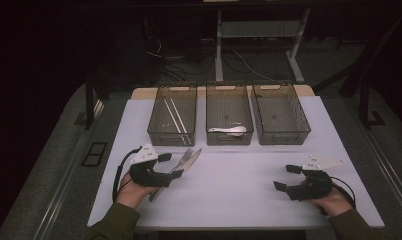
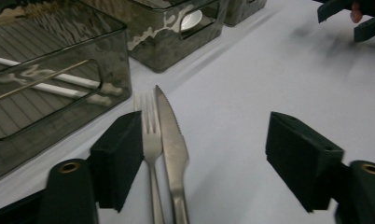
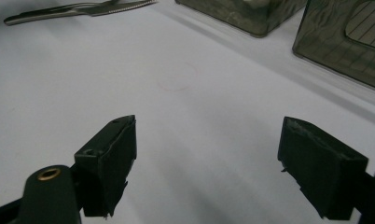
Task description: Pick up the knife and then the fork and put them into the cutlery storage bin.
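Note:
A metal fork point(image 2: 150, 135) and a serrated knife point(image 2: 172, 140) lie side by side on the white table point(image 1: 239, 195), tips toward the bins. My left gripper point(image 2: 204, 149) is open and low over them. Both pieces lie between its jaws, with the fork right beside the left pad and the right pad well clear of the knife. In the high view the left gripper point(image 1: 172, 165) sits at the table's left front, over the fork point(image 1: 187, 153) and knife point(image 1: 195, 157). My right gripper point(image 1: 285, 177) is open at the right front with only bare table between its jaws point(image 3: 206, 158).
Three smoked clear bins stand in a row at the back. The left bin point(image 1: 154, 131) holds white chopsticks point(image 1: 175, 116), the middle bin point(image 1: 229, 141) a white spoon point(image 1: 230, 131), and the right bin point(image 1: 281, 138) looks empty. Dark floor surrounds the table.

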`<action>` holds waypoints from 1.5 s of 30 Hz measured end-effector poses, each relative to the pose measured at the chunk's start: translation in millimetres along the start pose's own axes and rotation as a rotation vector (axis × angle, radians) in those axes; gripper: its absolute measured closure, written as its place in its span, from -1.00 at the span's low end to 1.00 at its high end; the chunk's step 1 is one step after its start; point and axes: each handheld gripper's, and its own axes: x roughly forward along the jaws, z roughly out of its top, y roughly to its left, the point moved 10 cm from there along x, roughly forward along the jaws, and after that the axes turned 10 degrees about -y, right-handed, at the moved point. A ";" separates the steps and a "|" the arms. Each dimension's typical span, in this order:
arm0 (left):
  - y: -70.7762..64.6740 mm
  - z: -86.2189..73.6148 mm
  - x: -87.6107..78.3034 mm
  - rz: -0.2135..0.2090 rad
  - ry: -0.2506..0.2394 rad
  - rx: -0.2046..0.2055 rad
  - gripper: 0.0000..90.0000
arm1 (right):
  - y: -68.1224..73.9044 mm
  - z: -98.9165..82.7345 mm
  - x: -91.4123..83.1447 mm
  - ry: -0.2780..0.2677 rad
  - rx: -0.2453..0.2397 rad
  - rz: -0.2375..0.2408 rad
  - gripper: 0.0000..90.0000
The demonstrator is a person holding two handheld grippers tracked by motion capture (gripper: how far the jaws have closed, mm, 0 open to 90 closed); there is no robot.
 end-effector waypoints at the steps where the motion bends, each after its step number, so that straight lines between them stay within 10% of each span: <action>1: 1.5 0.2 0.0 0.006 0.004 -0.001 -0.25 | 0.2 -0.6 0.6 0.004 -0.005 0.001 -0.57; 14: 30.8 -17.1 12.1 0.077 0.100 -0.066 0.28 | -1.6 -1.3 0.8 0.008 -0.008 -0.013 -0.57; 45: 33.9 -49.8 24.4 0.096 0.251 -0.111 0.88 | -3.0 -2.8 0.8 0.020 -0.017 -0.030 -0.57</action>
